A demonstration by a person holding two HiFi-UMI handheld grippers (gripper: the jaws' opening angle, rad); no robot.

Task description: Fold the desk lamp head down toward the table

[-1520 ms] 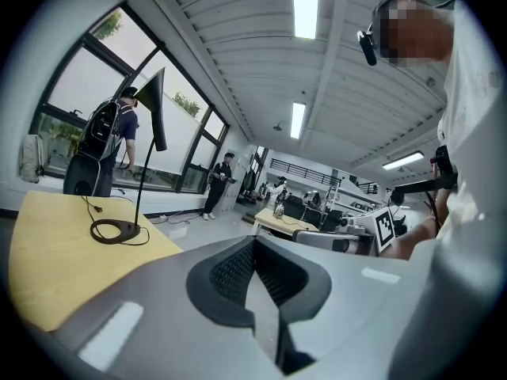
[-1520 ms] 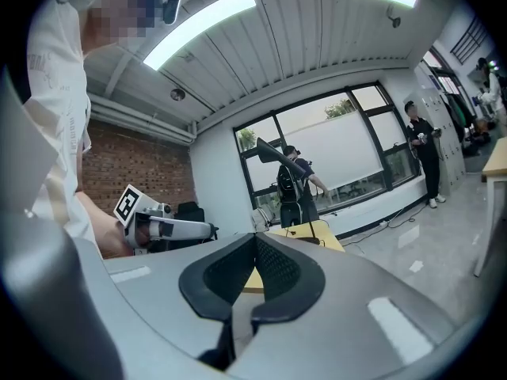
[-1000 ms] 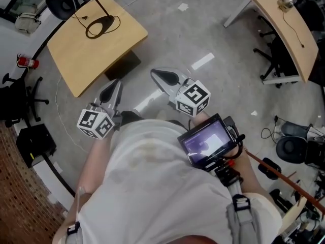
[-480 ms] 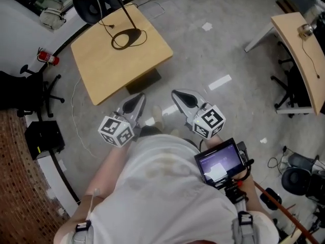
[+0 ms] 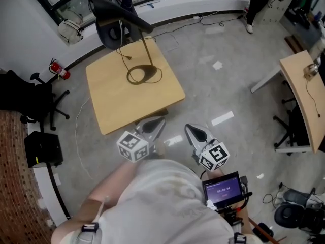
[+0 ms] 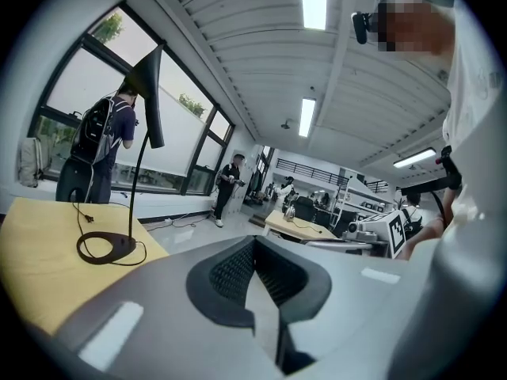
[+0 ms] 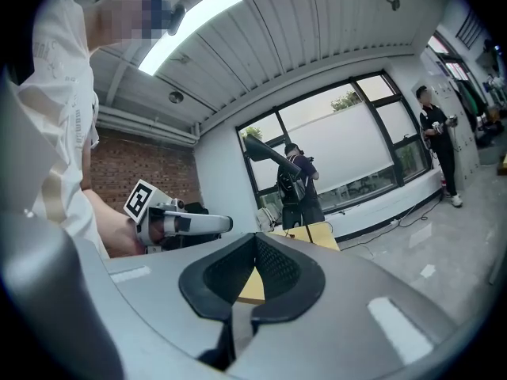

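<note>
The black desk lamp stands on a square wooden table: a ring base, a thin upright stem, and a long head raised high and tilted. In the left gripper view the lamp head and ring base lie ahead to the left. The right gripper view shows the lamp head far ahead. My left gripper is shut and empty, just short of the table's near edge. Beside it, over the floor, my right gripper is also shut and empty.
Black office chairs and a fire extinguisher stand left of the table. A black box sits on the floor at the left. Another desk is at the right. A person with a backpack stands behind the table by the window.
Table and lamp have come nearer and sit lower in the head view. Both grippers have moved forward toward the table's near edge, jaws still shut.
</note>
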